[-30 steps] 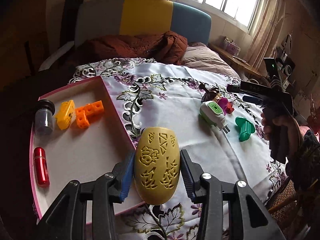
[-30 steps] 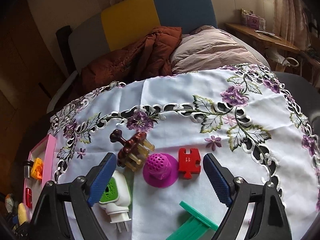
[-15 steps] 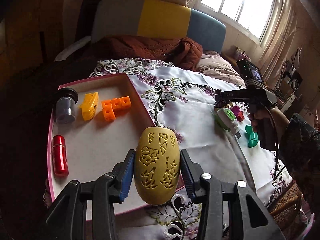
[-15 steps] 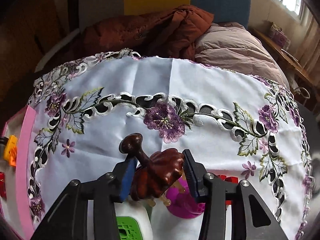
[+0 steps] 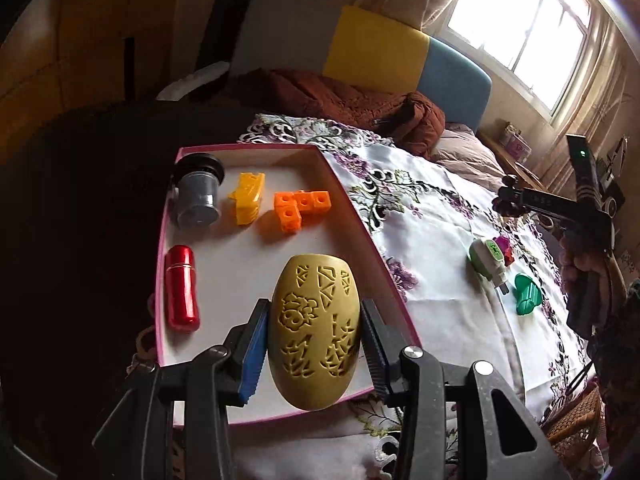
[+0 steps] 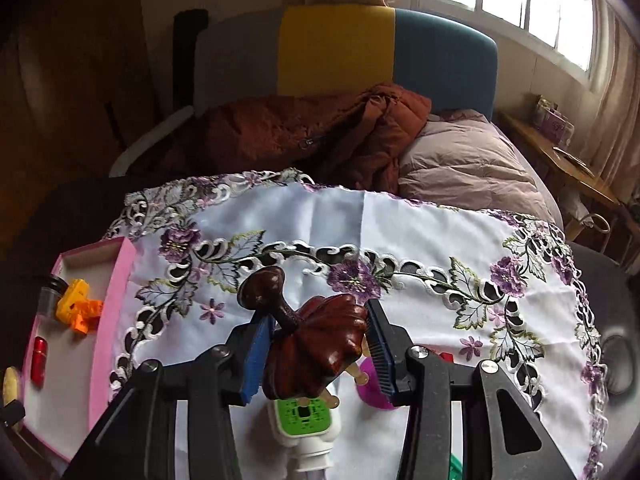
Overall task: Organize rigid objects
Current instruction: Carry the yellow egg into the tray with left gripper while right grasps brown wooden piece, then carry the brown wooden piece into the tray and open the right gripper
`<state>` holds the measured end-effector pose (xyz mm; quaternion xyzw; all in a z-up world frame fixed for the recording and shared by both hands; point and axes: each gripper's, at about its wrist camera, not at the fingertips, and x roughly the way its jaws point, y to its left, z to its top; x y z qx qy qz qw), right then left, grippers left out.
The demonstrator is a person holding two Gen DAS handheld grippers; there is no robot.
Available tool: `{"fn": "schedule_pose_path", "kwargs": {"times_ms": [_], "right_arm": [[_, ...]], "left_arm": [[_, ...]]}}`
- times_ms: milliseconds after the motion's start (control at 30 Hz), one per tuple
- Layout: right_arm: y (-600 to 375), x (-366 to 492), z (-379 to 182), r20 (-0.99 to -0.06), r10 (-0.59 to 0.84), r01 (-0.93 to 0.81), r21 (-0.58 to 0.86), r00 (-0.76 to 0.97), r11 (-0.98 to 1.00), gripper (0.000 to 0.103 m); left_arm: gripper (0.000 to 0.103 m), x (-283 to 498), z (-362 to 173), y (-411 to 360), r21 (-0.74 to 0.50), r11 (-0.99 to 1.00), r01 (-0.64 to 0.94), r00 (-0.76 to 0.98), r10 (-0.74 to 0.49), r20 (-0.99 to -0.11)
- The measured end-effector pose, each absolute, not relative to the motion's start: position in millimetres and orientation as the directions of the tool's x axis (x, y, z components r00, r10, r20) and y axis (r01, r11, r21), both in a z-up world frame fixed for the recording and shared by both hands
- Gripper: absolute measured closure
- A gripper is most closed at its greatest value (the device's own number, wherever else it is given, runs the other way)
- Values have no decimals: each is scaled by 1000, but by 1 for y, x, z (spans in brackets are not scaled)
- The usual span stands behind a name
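My left gripper [image 5: 314, 344] is shut on a yellow carved egg-shaped object [image 5: 314, 330] and holds it over the near right part of the pink-rimmed white tray [image 5: 224, 280]. In the tray lie a red cylinder [image 5: 181, 288], a grey jar [image 5: 198, 192], a yellow piece [image 5: 247, 197] and orange blocks [image 5: 300, 208]. My right gripper [image 6: 316, 354] is shut on a dark brown wooden massager [image 6: 312, 340], lifted above the cloth. It shows in the left wrist view [image 5: 506, 200] at the far right.
On the embroidered white cloth [image 5: 432, 248] lie a white-green plug [image 5: 488, 258], a magenta piece [image 5: 502, 245] and a green piece [image 5: 527, 294]. The plug [image 6: 306, 420] sits under my right gripper. A sofa with a brown jacket [image 6: 312, 136] stands behind.
My left gripper carried the egg further left over the tray. My right gripper closed on the wooden massager and lifted it off the cloth.
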<state>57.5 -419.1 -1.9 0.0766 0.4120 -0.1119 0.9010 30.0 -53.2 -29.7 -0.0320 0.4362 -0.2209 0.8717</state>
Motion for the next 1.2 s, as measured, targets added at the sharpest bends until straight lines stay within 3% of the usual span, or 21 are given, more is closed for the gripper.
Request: {"fn": "schedule_pose_path", "kwargs": {"times_ms": [267, 533, 767, 1000, 1200], "right_arm": [[-356, 29, 3, -732, 23, 120, 143, 681, 982, 57], [-290, 16, -4, -729, 159, -23, 193, 666, 981, 57], [-255, 14, -10, -737, 222, -88, 217, 639, 972, 57], [-231, 18, -16, -751, 251, -130, 218, 611, 967, 57], [-213, 23, -24, -764, 278, -172, 218, 582, 961, 57]], "left_arm": [[59, 33, -32, 1, -258, 939, 228, 566, -344, -749], [59, 50, -29, 1, -317, 921, 226, 555, -389, -735], [59, 88, -37, -24, -296, 924, 242, 538, -382, -752], [58, 124, -58, -41, -181, 956, 231, 536, -280, -796], [57, 114, -50, -30, -199, 959, 203, 566, -281, -775]]}}
